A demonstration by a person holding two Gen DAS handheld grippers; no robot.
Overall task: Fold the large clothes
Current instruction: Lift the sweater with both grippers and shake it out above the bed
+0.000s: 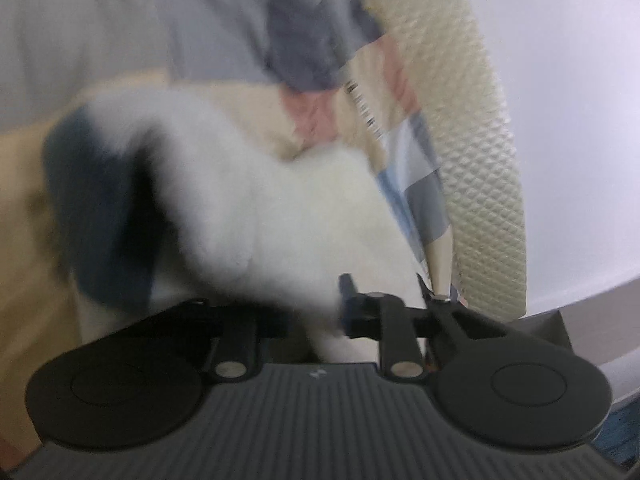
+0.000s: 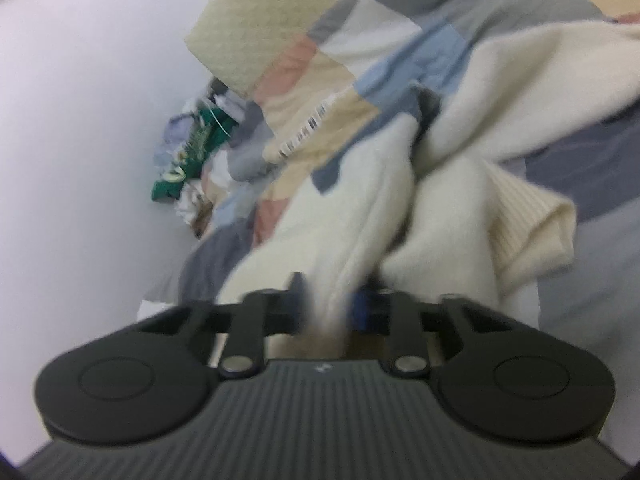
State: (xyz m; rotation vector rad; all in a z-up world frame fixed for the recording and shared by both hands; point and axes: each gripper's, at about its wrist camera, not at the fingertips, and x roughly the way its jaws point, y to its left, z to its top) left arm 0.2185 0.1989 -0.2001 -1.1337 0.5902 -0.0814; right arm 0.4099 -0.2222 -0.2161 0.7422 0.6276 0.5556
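Left gripper (image 1: 320, 308) closed down on the cream sweater (image 1: 256, 208), fluffy cloth bunched between and over the pads, a dark blue patch of the same garment just left of the fingers. Right gripper (image 2: 324, 304) likewise pinched on a fold of the sweater (image 2: 460, 184), cloth running straight out from between the pads, ribbed cuff (image 2: 532, 216) hanging off to the right. Sweater lying ahead of both grippers on a patchwork quilt (image 2: 320, 76), with a textured cream blanket (image 1: 472, 160) beyond and to the right of the left gripper, and a small heap of other clothes (image 2: 192, 160) far off to the left of the right one, against the wall.

Step in hand, at a guess: taking hold of two points to spread or fold. Both views blurred, so depth of bite hard to judge. To do it well:
- Check for one layer only in each pinch, no quilt caught underneath.
- Lift evenly, keeping the two holds level.
- Pull apart gently until the cloth hangs flat; thick knit likely to slip from a shallow grip.
- Lay down smoothly, well short of the heap.
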